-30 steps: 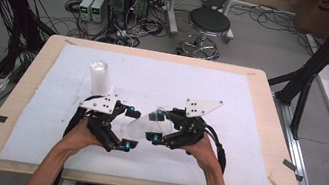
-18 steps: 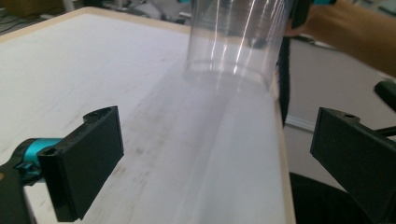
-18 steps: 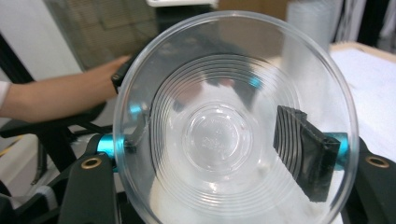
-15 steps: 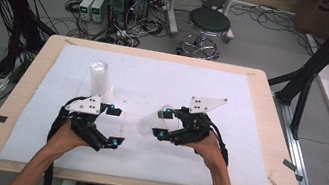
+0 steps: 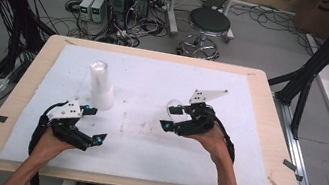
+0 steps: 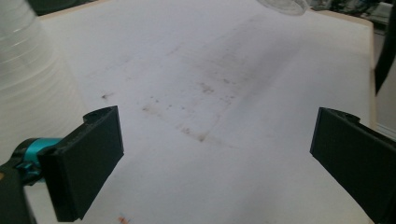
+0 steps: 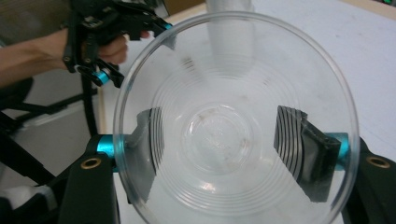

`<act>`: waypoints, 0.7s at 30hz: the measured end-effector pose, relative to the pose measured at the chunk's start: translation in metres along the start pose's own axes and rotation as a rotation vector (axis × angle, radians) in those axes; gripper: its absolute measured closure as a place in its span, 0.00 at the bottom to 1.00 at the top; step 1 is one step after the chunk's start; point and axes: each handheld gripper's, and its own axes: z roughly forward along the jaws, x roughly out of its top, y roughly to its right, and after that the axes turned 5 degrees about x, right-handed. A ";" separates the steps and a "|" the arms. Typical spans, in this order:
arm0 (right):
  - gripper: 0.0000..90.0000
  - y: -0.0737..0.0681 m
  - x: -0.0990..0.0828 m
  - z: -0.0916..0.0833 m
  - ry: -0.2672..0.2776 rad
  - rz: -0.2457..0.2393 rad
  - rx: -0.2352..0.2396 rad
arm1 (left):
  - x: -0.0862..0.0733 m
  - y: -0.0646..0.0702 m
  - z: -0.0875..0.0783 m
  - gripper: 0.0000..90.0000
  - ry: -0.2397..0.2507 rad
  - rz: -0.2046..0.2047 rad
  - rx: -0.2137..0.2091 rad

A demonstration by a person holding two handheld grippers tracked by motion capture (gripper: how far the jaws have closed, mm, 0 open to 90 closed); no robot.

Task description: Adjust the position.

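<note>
Clear plastic cup (image 7: 236, 126) sat held between fingers of right gripper (image 5: 172, 117), mouth turned toward that gripper's camera, lifted off white surface (image 5: 152, 90). Stack of cups (image 5: 101, 86) stood upright, well left of held cup. Left gripper (image 5: 94, 124) was just below stack, nearer to it than right gripper was, fingers (image 6: 86, 158) spread wide, holding nothing. Stained bare foam lay between stack and held cup. Nothing stood in way.

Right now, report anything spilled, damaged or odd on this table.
Brownish stains speckle the white foam mat at mid-table, like dried drips. The stack of clear plastic cups stands upright and looks undamaged; nothing else stands out.
</note>
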 end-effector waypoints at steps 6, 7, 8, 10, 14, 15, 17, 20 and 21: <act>0.37 0.002 0.011 0.004 -0.089 0.015 -0.092 | -0.013 -0.005 -0.007 0.03 0.030 -0.031 0.098; 0.37 0.002 0.013 0.005 -0.107 0.019 -0.109 | -0.015 -0.006 -0.008 0.03 0.036 -0.044 0.112; 0.37 0.002 0.016 0.006 -0.123 0.021 -0.125 | -0.017 -0.007 -0.009 0.03 0.040 -0.046 0.128; 0.37 0.003 0.020 0.008 -0.154 0.023 -0.158 | -0.020 -0.008 -0.012 0.03 0.050 -0.052 0.150; 0.37 0.004 0.029 0.013 -0.214 0.038 -0.207 | -0.026 -0.009 -0.015 0.03 0.078 -0.063 0.195; 0.37 0.005 0.031 0.014 -0.228 0.040 -0.215 | -0.028 -0.009 -0.016 0.03 0.081 -0.060 0.209; 0.37 0.005 0.034 0.018 -0.250 0.043 -0.231 | -0.031 -0.011 -0.017 0.03 0.094 -0.073 0.216; 0.37 0.006 0.038 0.023 -0.268 0.059 -0.239 | -0.034 -0.013 -0.018 0.03 0.101 -0.083 0.221; 0.37 0.007 0.039 0.024 -0.278 0.060 -0.247 | -0.035 -0.014 -0.018 0.03 0.102 -0.087 0.223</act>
